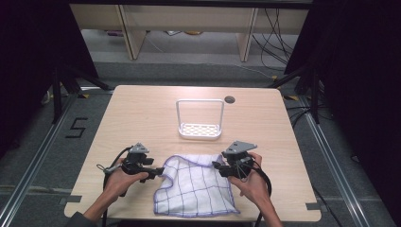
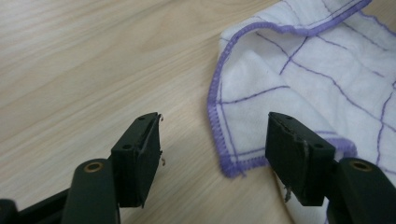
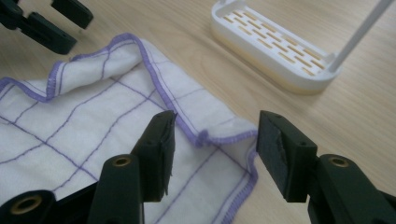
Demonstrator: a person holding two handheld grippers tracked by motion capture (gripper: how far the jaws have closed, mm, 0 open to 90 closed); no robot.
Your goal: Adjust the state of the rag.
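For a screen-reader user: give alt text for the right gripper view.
Open right gripper jaws hover over the corner of a white cloth with purple grid lines on a wooden table. A white slotted rack stands beyond.

Your high view hangs above your side of the tabletop (image 1: 142, 109) and looks forward and down, far enough off to take in the whole surface, the floor beyond it and your forearms coming in from the bottom edge. Your left gripper view rides low on the left tongs (image 2: 215, 154), close above the wood, looking along its black jaws at the checked cloth (image 2: 299, 70). Your right gripper view sits as close on the right tongs (image 3: 215, 149), facing across the same cloth (image 3: 93, 116) toward the white rack (image 3: 275, 46). All three views share the cloth (image 1: 196, 187); the rack (image 1: 200, 119) appears in the high and right gripper views.
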